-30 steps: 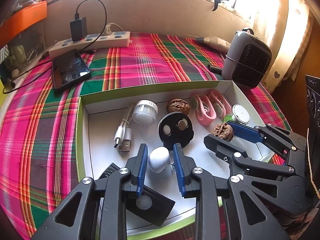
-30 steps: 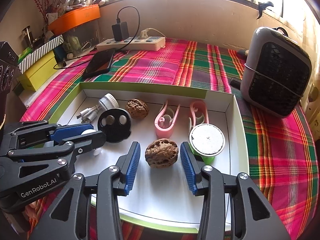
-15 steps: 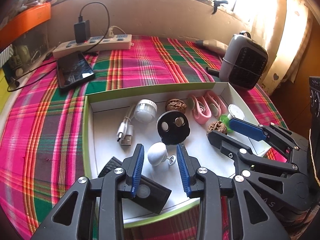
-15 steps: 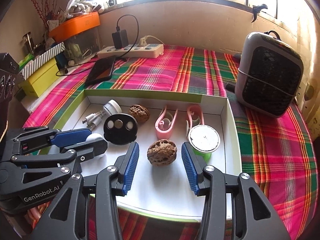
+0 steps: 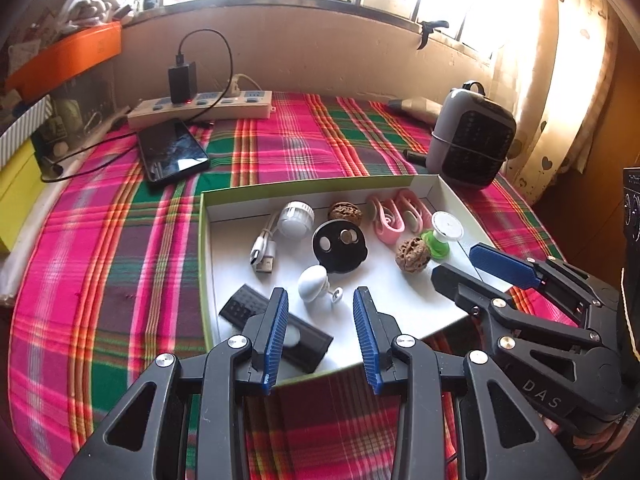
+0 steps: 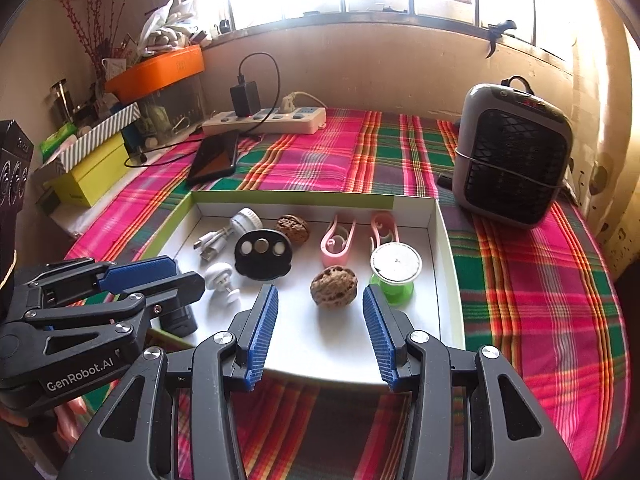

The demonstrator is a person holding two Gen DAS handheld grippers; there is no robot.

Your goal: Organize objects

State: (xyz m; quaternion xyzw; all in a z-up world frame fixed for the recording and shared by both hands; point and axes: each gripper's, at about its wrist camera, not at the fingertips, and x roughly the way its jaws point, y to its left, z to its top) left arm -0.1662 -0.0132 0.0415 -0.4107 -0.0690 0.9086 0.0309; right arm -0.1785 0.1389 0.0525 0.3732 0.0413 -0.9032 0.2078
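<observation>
A white box lid with a green rim lies on the plaid cloth and holds small items. A white knob lies just ahead of my open, empty left gripper. A walnut lies just ahead of my open, empty right gripper. Also in the lid: a second walnut, a black disc, two pink clips, a green spool, a USB cable and a black remote.
A grey heater stands right of the lid. A phone and a power strip with a charger lie behind it. Yellow and orange boxes crowd the left edge. A black box stands at the far right.
Both grippers have pulled back toward me from the lid and opened a little wider. The knob and the walnut stay lying in the lid, now ahead of the fingertips.
</observation>
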